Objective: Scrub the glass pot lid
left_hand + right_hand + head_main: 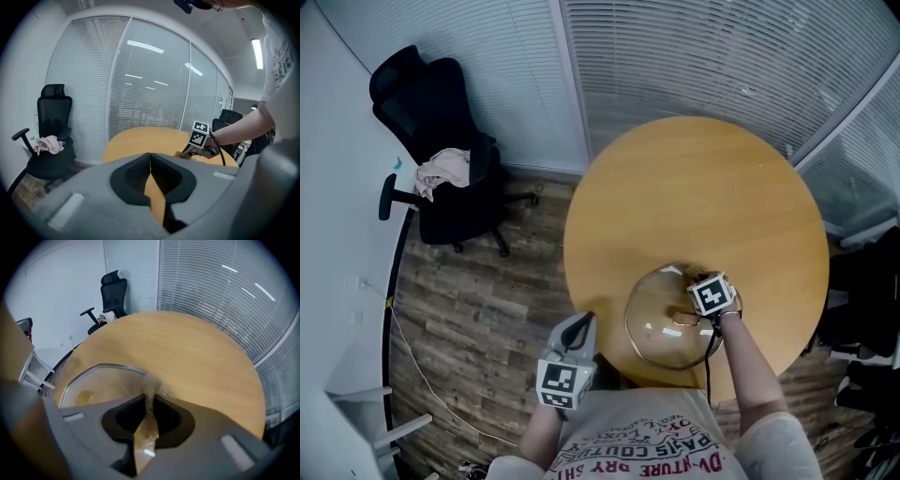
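Seemingly mid-task: the scrub tuft is at the glass; no suds or marks show how much is cleaned, so most may remain.
Worktop (694, 187): round, wooden, bare apart from the lid.
Glass pot lid (661, 323): lies flat at the worktop's near edge, apparently dome up; it is near-round, so no clear long axis or heading.
Right claw (149, 397): over the lid's right part, pinching the tuft.
Left claw (150, 157): off the worktop's near-left edge, pressed together, holding nothing.
Scrub tuft (150, 383): tan, fibrous, poking from the right claw's tips towards the lid's far rim.
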Available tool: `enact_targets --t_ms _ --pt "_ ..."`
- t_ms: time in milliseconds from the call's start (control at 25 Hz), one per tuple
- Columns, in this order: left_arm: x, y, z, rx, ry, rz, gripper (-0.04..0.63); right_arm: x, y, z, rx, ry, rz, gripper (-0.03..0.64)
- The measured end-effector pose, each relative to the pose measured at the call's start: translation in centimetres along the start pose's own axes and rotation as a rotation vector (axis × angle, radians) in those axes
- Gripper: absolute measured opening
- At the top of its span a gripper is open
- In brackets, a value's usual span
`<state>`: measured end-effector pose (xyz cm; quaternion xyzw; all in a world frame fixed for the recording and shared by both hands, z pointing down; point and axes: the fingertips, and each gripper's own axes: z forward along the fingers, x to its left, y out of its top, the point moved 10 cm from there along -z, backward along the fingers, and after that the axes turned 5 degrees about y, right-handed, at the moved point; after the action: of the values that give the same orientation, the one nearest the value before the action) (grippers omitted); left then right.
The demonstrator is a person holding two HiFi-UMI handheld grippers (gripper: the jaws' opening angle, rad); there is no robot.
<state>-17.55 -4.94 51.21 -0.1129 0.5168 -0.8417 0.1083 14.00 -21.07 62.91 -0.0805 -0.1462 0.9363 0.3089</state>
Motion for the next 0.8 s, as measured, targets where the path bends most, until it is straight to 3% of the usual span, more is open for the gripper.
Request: enact_targets --t_ms 160,320,440,680,800 --pt "0.4 -0.1 0.2 0.001 -0.011 -0.001 0.008 0.7 0.4 0.6 0.023 0.012 0.011 0.055" --pt "1.4 -0.2 0.2 -0.003 -0.017 0.002 0.008 2.0 2.4 0.6 -0.024 -0.014 -0.079 0.057" --pt "2.3 -0.6 -0.2 -0.006 -0.024 -0.007 0.008 3.2 2.8 1.0 0.003 -0.026 -0.09 0.056" --pt "3.9 -0.9 -0.7 -0.01 -0.041 -0.017 0.008 5.7 3.7 1.9 0.032 0.031 -0.108 0.057" --pt "4.8 -1.2 -1.0 -0.013 -0.045 -0.018 0.008 7.3 4.8 2.0 0.03 0.035 -0.166 0.057"
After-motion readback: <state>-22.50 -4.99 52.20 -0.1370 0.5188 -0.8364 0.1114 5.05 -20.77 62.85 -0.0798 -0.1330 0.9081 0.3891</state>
